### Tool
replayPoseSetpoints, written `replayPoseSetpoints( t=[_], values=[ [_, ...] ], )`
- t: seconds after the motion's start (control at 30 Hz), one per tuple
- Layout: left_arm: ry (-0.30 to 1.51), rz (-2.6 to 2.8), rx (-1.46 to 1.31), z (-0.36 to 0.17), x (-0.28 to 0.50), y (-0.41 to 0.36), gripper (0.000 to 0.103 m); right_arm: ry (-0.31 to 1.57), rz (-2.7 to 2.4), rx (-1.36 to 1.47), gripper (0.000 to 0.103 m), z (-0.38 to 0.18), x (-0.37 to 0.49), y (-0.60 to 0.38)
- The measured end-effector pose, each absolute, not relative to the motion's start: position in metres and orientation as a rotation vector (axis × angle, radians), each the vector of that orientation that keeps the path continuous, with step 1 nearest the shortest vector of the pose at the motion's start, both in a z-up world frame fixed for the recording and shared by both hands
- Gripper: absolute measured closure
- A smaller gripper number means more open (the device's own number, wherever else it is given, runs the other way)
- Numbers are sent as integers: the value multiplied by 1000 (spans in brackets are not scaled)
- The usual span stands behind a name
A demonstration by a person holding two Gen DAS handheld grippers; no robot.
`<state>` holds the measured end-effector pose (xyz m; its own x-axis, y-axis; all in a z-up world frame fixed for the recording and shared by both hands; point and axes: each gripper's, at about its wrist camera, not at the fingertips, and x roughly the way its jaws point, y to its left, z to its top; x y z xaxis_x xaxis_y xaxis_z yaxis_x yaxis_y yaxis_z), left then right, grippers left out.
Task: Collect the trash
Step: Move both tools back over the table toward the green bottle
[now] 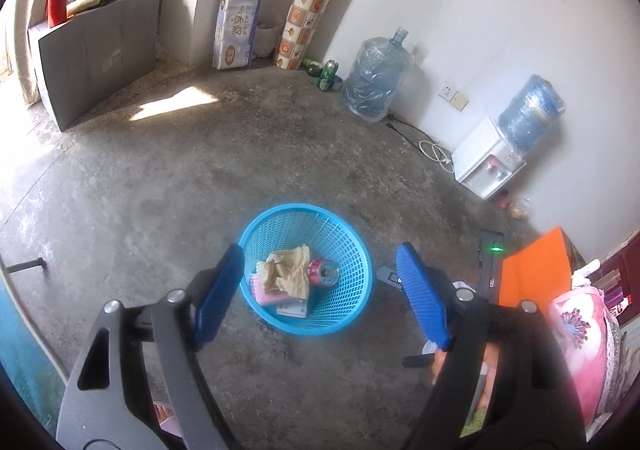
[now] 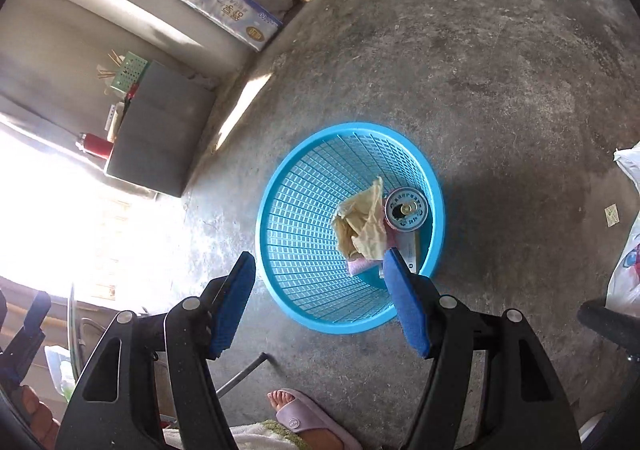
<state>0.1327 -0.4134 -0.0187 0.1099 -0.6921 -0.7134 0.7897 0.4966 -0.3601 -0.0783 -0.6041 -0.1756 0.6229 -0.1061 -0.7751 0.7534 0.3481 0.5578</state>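
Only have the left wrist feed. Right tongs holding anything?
Observer: No. The right tongs are open with nothing between them, above the near side of the blue basket.
Operator: Any trash left on the floor near it?
Observer: One small paper scrap lies on the concrete to the right of the basket, near a white plastic bag at the picture's edge.

Both wrist views above basket (image 1: pixel 256 234)
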Motion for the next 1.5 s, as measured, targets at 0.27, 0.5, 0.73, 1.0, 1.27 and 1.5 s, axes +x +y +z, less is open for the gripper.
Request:
replayPoseSetpoints(
  t=[0.27,0.5,0.73,1.0,1.27,1.5],
  values=[
    [903,-1031,63,28,110,-313,24,633,-554,1059,27,-124,-102,-581],
    [861,-893,-47,50,101,-205,21,584,-443,1025,26,-79,-96,-551],
    [821,-674,-127,54,84,-101,20,608,-290,939,26,-41,-57,-503],
    [771,-410,-243,49,72,2,20,692,-82,821,24,-9,2,-432],
    [739,-249,-338,47,81,76,19,810,177,764,22,4,68,-332],
    [710,-103,-341,42,89,125,18,925,392,672,22,28,140,-228]
  ],
)
